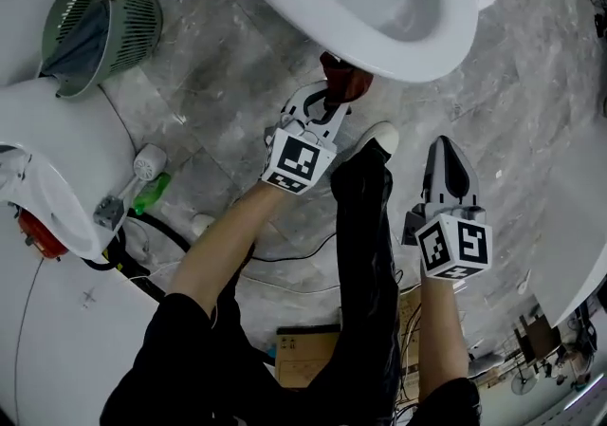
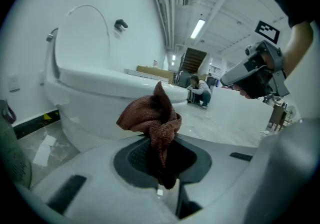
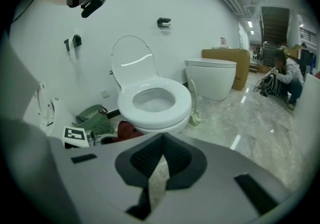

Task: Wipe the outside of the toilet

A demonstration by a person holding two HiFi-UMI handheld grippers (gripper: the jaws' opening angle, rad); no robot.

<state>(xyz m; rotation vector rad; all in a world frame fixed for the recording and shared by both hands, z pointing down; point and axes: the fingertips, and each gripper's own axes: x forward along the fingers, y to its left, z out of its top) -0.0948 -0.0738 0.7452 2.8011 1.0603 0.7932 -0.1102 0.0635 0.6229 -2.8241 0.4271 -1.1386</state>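
Note:
The white toilet [image 1: 446,26] fills the top of the head view, seat down and lid up, and also shows as the toilet [image 3: 155,101] in the right gripper view. My left gripper [image 1: 322,116] is just under the bowl's front rim, shut on a reddish-brown cloth [image 1: 343,81]. In the left gripper view the cloth [image 2: 150,115] bunches up out of the shut jaws, close to the outer wall of the bowl [image 2: 100,98]. My right gripper [image 1: 448,163] hovers over the floor to the right, apart from the toilet, shut with nothing in it.
A green basket [image 1: 100,30] lies on its side left of the toilet. A green bottle [image 1: 152,192] and cables [image 1: 285,258] are on the marble floor. A cardboard box [image 1: 303,353] sits behind my legs. A second toilet [image 3: 212,76] and a crouching person [image 3: 285,76] are farther off.

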